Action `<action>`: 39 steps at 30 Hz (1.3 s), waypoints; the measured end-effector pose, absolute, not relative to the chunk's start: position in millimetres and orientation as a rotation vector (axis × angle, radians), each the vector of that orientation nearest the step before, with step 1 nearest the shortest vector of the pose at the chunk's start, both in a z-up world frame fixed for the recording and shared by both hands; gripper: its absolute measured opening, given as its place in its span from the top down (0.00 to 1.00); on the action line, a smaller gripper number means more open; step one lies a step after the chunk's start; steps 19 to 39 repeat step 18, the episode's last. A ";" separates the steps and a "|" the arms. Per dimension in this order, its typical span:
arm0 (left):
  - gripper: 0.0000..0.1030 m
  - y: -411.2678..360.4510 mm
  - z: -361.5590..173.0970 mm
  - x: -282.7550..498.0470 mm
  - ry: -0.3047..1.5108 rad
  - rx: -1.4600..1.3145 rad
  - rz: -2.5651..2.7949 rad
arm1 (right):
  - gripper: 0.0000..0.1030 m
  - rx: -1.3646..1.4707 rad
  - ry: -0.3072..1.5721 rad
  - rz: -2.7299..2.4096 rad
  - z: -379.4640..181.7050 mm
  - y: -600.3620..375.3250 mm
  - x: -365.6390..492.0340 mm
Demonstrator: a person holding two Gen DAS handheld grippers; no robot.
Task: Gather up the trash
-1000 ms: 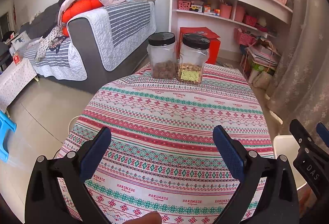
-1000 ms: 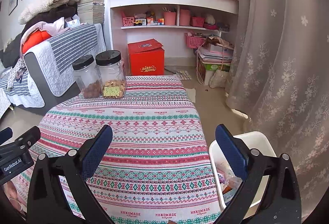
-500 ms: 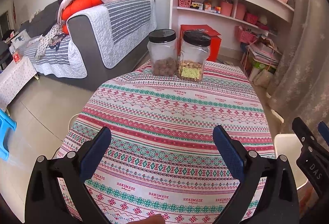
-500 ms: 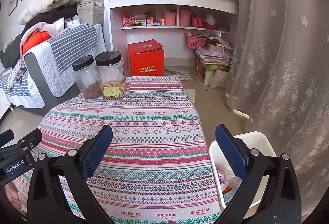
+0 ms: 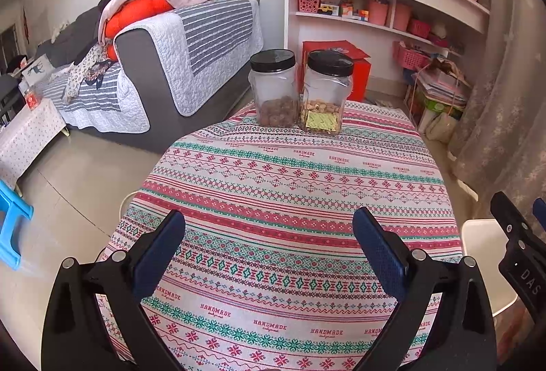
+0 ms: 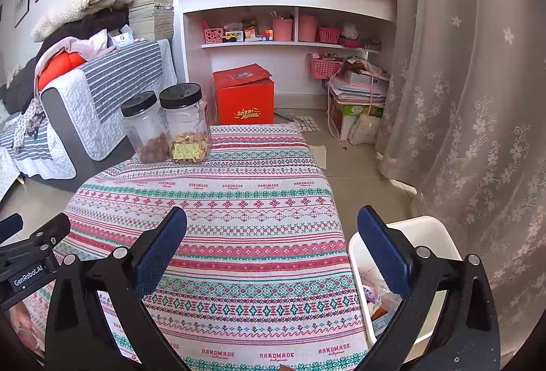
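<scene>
1. Left gripper (image 5: pixel 269 231) and right gripper (image 6: pixel 272 227): jaws wide apart, empty, above the bench (image 6: pixel 239 200).
2. Trash lies in white bin (image 6: pixel 433 231) beside the bench.
3. Judged: collection near done; next, locate any remaining trash.
</scene>
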State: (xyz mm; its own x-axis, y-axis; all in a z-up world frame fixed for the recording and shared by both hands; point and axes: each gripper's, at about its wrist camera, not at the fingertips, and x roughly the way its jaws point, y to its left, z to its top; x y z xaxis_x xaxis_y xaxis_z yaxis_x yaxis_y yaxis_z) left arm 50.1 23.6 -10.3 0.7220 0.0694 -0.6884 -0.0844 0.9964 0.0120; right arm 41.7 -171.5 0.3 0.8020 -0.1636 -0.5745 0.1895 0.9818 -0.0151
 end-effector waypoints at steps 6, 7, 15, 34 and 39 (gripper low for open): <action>0.15 21.9 -6.7 46.2 0.727 -0.021 0.061 | 0.07 0.046 0.608 -0.188 -1.4 -170.4 40.9; 0.19 21.9 -5.5 45.7 0.720 -0.024 0.057 | 0.07 0.047 0.607 -0.188 -1.8 -170.0 40.6; 0.13 14.8 -3.0 45.6 0.729 -0.009 0.044 | 0.07 0.045 0.602 -0.187 -1.6 -168.1 40.1; 0.13 16.5 -0.6 44.4 0.717 -0.023 0.052 | 0.07 0.049 0.603 -0.188 -1.9 -167.5 40.3; 0.13 16.5 -0.6 44.4 0.717 -0.023 0.052 | 0.07 0.049 0.603 -0.188 -1.9 -167.5 40.3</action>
